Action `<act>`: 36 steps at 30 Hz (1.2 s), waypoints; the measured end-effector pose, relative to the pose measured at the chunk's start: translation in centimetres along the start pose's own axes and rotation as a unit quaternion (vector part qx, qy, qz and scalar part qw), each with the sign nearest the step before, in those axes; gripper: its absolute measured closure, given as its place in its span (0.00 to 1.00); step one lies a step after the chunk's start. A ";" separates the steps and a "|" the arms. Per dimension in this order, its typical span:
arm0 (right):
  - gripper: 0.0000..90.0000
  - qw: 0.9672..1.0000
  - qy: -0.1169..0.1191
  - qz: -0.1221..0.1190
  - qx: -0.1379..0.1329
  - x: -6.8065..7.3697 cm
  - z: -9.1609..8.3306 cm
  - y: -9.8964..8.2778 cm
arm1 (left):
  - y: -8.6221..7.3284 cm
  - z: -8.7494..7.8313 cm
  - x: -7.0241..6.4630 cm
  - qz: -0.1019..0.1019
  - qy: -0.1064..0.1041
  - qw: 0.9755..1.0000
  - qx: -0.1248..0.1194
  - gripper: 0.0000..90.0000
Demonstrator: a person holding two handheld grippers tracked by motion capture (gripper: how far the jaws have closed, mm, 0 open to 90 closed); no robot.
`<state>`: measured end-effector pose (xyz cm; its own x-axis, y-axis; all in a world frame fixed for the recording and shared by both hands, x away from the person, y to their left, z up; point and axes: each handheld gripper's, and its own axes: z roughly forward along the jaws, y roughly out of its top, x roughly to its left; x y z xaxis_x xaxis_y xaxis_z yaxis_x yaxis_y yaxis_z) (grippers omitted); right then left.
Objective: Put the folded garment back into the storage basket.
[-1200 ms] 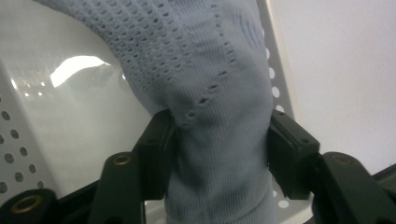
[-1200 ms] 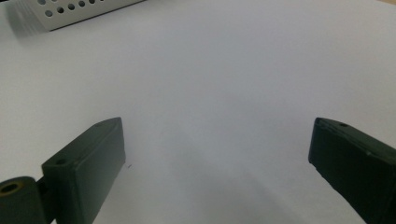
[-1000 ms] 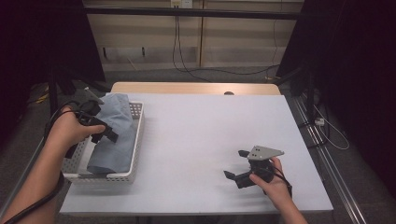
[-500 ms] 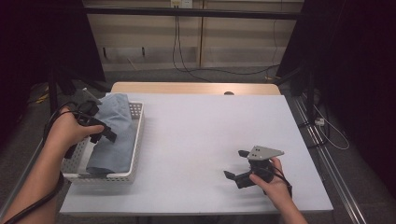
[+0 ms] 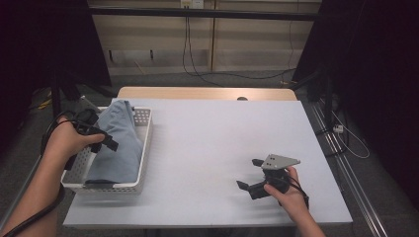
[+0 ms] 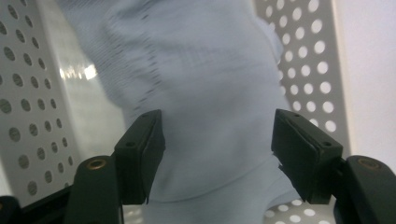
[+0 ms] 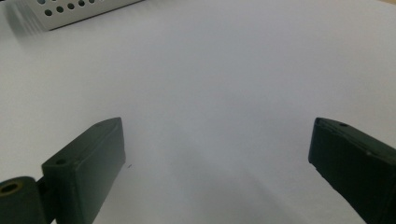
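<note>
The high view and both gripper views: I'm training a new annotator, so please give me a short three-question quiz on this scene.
1. True or false: the light blue cloth lies inside the white perforated basket.
2. Which gripper is over the basket? A) left gripper B) right gripper
3. What lies between the right gripper's open jaws?

Key
1. True.
2. A. Its jaws have just been opening, with the cloth between them and gaps at both pads.
3. Nothing but the bare white table.

Black hand-held gripper point(image 5: 253, 174) — grey three-cornered top plate, black cable, brass-ringed screw holes, bare forearms
</note>
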<state>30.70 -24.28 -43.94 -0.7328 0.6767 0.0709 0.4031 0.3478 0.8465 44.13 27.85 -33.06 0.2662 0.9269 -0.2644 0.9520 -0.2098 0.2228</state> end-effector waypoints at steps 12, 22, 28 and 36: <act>0.04 1.000 0.001 -0.001 -0.001 0.0 0.0 0.0 | 0.5 0.5 -0.1 0.016 0.007 0.998 -0.060 0.34; 0.04 1.000 0.001 -0.001 -0.001 0.0 0.0 0.0 | 1.3 1.1 -0.1 0.018 0.032 0.993 -0.112 0.36; 0.04 1.000 0.001 -0.001 -0.001 0.0 -0.1 0.1 | 1.8 1.7 0.1 0.018 0.047 0.991 -0.121 0.50; 0.04 1.000 0.002 -0.003 -0.002 0.1 -0.1 0.2 | 2.7 2.4 0.2 0.021 0.066 0.988 -0.140 0.63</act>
<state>30.63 -24.19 -43.73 -0.7374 0.6721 0.0673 0.3957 0.3490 0.8495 47.10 26.70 -34.77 0.2647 0.9556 -0.1293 0.8567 -0.1715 0.4865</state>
